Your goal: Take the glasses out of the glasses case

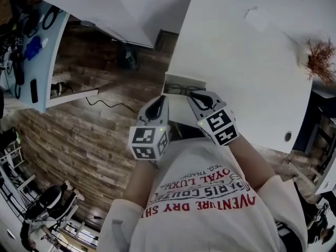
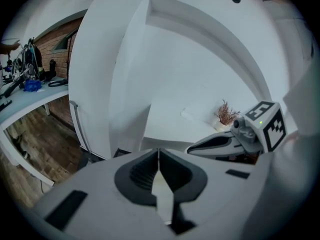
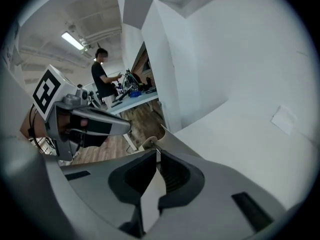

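Observation:
In the head view a white glasses case (image 1: 184,112) lies at the near left corner of the white table (image 1: 247,77). Dark-framed glasses (image 1: 180,90) rest at its far end. My left gripper (image 1: 161,100) hovers over the case's left side and my right gripper (image 1: 195,94) over its right side, both close to the person's chest. In the left gripper view the left gripper (image 2: 159,156) has its jaws pressed together with nothing between them. The right gripper (image 3: 157,154) looks the same in its own view. Neither gripper view shows the case or the glasses.
A dried plant (image 1: 320,59) stands at the table's right edge and a small white paper (image 1: 257,19) lies far back. Left of the table is wooden floor with a cable (image 1: 105,105) and a bench of tools (image 1: 31,51). A person (image 3: 102,79) stands far off.

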{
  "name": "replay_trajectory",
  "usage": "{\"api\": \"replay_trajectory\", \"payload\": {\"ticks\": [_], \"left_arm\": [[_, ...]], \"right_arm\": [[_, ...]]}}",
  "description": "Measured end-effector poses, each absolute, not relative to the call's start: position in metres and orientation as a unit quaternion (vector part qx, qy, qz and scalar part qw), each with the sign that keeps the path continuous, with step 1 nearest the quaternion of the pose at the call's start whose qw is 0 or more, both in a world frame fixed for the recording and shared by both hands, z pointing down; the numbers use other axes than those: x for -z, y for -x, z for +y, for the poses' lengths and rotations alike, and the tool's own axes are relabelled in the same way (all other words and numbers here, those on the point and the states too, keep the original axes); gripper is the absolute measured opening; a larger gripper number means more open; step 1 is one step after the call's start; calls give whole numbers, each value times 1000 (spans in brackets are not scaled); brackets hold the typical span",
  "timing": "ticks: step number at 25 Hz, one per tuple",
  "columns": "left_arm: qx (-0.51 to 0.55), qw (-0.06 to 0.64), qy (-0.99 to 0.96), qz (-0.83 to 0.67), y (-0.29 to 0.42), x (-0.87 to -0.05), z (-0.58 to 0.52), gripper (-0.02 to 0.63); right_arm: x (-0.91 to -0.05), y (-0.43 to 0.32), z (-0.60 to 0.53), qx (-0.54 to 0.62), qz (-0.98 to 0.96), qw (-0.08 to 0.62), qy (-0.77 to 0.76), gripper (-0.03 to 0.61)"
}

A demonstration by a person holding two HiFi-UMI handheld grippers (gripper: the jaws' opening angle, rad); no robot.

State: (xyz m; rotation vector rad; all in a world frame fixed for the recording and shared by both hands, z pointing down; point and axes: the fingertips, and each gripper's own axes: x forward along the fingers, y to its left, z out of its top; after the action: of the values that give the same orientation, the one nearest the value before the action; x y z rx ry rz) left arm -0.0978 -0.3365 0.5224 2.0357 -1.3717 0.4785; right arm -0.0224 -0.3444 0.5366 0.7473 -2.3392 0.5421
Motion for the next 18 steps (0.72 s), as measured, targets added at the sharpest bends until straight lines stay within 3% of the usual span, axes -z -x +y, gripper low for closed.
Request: {"api": "replay_trajectory", "payload": {"ticks": [8, 18], "left_arm": [[-198, 326, -779, -499, 101, -538, -335, 12], [-200, 339, -776, -494, 109, -549, -332, 12]], "right_arm": [[-562, 31, -350, -161, -874, 379, -259, 88], [-585, 44, -357, -99, -863, 445, -217, 95]]}}
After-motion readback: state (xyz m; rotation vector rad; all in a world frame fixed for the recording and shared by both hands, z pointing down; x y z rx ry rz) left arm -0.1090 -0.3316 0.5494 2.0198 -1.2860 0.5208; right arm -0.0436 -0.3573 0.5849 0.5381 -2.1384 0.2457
